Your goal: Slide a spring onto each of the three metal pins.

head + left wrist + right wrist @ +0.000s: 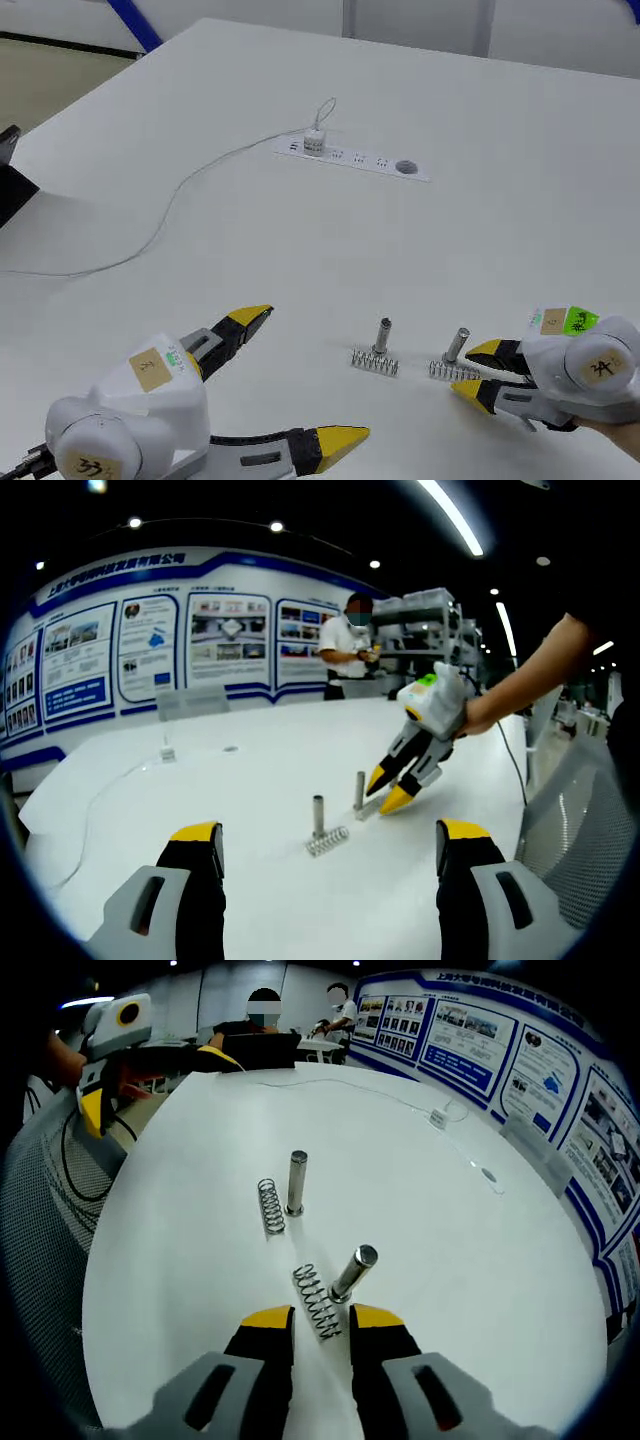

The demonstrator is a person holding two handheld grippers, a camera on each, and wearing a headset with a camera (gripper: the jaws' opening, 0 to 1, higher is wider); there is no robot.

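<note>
Two upright metal pins stand on the white table, the left pin (383,335) and the right pin (457,344). A spring lies flat at the foot of each: one spring (375,362) by the left pin, the other spring (452,371) by the right pin. My right gripper (474,370) is open, its yellow tips around the near end of the right spring (317,1300), beside the tilted-looking pin (352,1272). The farther pin (296,1182) has its spring (268,1205) alongside. My left gripper (298,376) stands wide open and holds nothing, a short way left of the pins (318,815).
A white power strip (352,160) with a plug and a thin cable (190,185) lies at the middle back of the table. A dark object (10,170) sits at the left edge. People stand beyond the table (345,650).
</note>
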